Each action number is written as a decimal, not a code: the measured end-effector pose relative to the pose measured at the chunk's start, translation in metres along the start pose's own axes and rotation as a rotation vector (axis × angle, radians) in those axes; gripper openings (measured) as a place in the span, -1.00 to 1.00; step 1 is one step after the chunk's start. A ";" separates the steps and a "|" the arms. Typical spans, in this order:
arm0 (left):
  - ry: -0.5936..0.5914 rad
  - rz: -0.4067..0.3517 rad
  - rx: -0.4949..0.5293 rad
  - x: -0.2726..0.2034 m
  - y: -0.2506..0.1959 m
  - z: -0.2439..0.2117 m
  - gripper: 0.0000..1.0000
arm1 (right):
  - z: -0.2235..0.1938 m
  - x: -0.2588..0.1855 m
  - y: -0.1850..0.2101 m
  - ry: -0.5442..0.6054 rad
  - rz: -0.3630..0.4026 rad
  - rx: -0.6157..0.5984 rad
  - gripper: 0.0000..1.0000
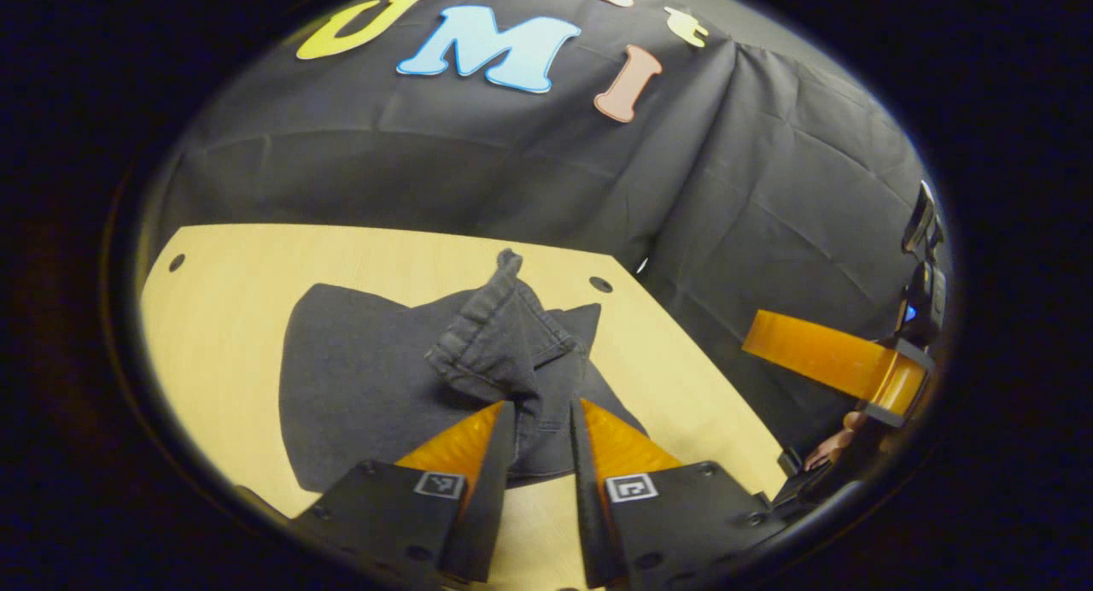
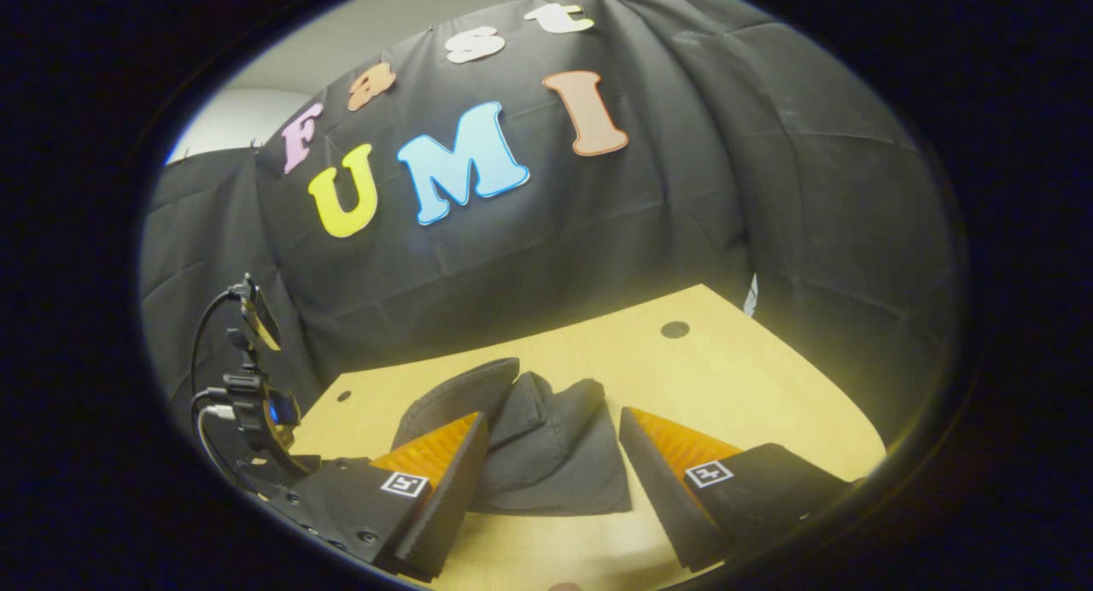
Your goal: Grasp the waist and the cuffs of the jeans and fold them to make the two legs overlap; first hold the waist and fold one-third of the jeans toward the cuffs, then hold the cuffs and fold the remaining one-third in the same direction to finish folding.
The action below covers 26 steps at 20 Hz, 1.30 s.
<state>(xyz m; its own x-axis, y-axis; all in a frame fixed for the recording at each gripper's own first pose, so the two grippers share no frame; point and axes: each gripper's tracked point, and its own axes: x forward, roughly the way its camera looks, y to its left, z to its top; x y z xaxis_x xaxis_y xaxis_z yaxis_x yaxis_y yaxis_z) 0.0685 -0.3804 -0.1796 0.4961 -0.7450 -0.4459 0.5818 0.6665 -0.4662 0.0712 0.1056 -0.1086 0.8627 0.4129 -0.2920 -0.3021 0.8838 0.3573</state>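
Dark denim jeans (image 1: pixel 384 377) on the pale wooden table (image 1: pixel 222 318).
Left claw (image 1: pixel 542 420) clamped on a raised jeans fold; right claw (image 2: pixel 553 441) apart, above the jeans' near edge.

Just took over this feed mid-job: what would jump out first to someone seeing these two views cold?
The dark jeans lie on the pale wooden table, and the left gripper pinches a bunched fold of them, lifted into a peak. In the right gripper view the right gripper hangs open over the near edge of the jeans, gripping nothing.
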 end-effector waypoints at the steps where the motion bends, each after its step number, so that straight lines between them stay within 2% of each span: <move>1: -0.018 0.009 0.002 -0.003 -0.005 0.004 0.26 | 0.002 -0.001 0.000 -0.003 0.004 0.003 0.85; 3: -0.074 0.043 0.033 -0.013 -0.012 0.017 0.95 | 0.009 -0.005 -0.003 -0.013 0.008 0.001 0.85; 5: -0.158 0.069 0.053 -0.027 -0.020 0.037 0.94 | 0.018 -0.013 -0.006 -0.032 0.000 -0.024 0.85; 6: -0.205 0.084 0.064 -0.038 -0.022 0.049 1.00 | 0.023 -0.018 -0.009 -0.046 -0.009 -0.045 0.86; 7: -0.257 0.105 0.081 -0.049 -0.022 0.062 0.94 | 0.027 -0.024 -0.010 -0.060 -0.021 -0.065 0.86; 14: -0.531 0.271 0.214 -0.141 0.001 0.125 0.91 | 0.064 -0.076 0.002 -0.246 -0.084 -0.172 0.85; 15: -0.556 0.292 0.237 -0.153 0.007 0.129 1.00 | 0.065 -0.078 0.006 -0.264 -0.088 -0.187 0.85; 16: -0.573 0.315 0.250 -0.165 0.015 0.132 0.91 | 0.063 -0.081 0.009 -0.266 -0.093 -0.195 0.85; 20: -0.629 0.357 0.261 -0.202 0.033 0.148 0.89 | 0.067 -0.091 0.022 -0.309 -0.106 -0.212 0.85; 21: -0.632 0.363 0.254 -0.208 0.037 0.148 0.79 | 0.067 -0.093 0.025 -0.317 -0.108 -0.216 0.85; 22: -0.632 0.370 0.248 -0.214 0.041 0.147 0.90 | 0.068 -0.095 0.029 -0.325 -0.110 -0.221 0.85; 26: -0.664 0.398 0.243 -0.236 0.058 0.147 0.95 | 0.076 -0.106 0.041 -0.372 -0.134 -0.261 0.85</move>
<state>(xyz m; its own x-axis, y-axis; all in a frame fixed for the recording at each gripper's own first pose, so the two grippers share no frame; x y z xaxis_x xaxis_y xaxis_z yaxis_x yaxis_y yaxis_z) 0.0803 -0.1698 0.0107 0.9300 -0.3656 0.0382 0.3669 0.9172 -0.1552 -0.0017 0.0808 0.0046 0.9734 0.2267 0.0343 -0.2289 0.9693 0.0896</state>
